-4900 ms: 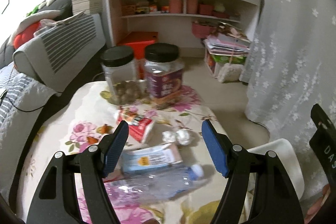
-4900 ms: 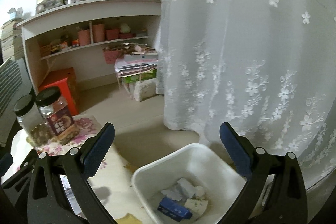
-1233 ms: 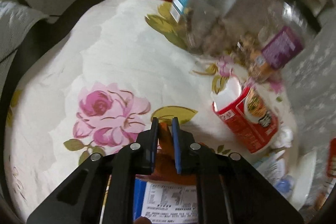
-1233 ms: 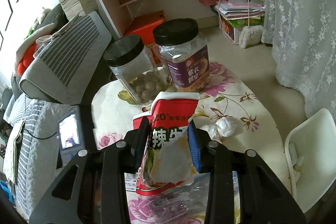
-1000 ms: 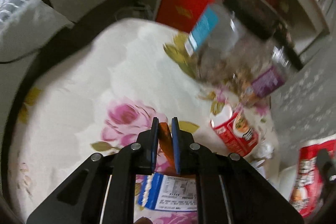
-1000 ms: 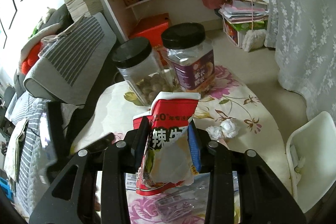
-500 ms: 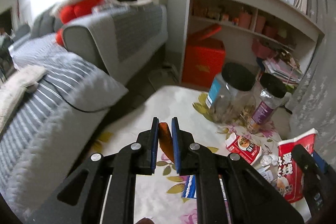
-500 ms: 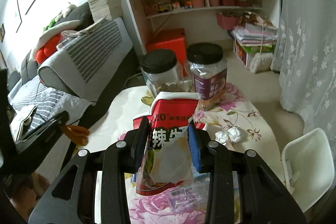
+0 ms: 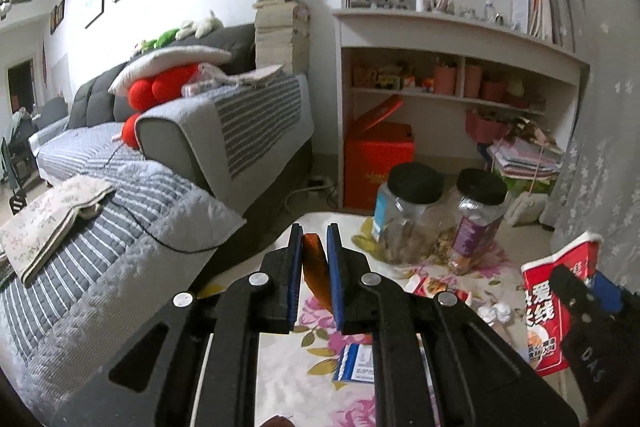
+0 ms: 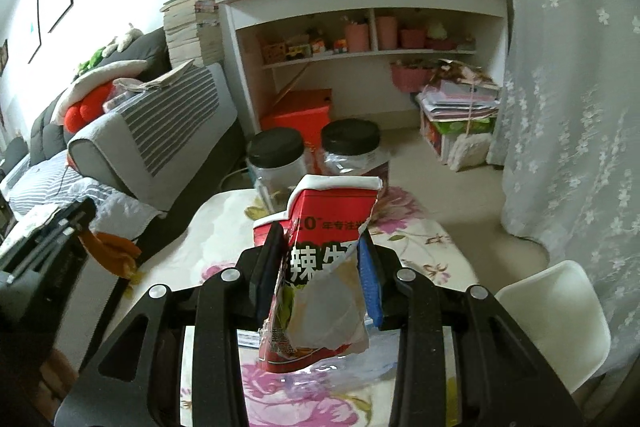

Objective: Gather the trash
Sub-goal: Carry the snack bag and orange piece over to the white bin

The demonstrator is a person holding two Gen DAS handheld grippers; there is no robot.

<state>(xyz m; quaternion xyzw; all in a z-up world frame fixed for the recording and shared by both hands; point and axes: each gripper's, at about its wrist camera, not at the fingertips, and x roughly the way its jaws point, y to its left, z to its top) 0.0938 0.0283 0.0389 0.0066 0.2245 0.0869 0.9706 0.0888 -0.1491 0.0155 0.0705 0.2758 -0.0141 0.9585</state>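
My left gripper (image 9: 313, 231) is shut on a small orange scrap (image 9: 315, 269), held in the air above the floral table (image 9: 280, 367). The right wrist view shows that scrap (image 10: 114, 253) hanging from the left gripper (image 10: 78, 223) at the table's left side. My right gripper (image 10: 320, 233) is shut on a torn red snack bag (image 10: 320, 291), held upright over the table; the bag (image 9: 548, 311) also shows at the right of the left wrist view. On the table lie a small red packet (image 9: 436, 285), crumpled paper balls (image 9: 494, 313) and a blue-and-white packet (image 9: 358, 363).
Two black-lidded jars (image 9: 408, 215) (image 9: 476, 223) stand at the table's far edge. A white bin (image 10: 560, 323) sits on the floor to the table's right, by the lace curtain (image 10: 568, 147). A grey sofa (image 9: 180, 147) lies left; shelves (image 9: 460, 87) stand behind.
The left gripper has lifted the orange scrap off the table and tilted up toward the room. The right gripper has risen a little with the red bag still in it.
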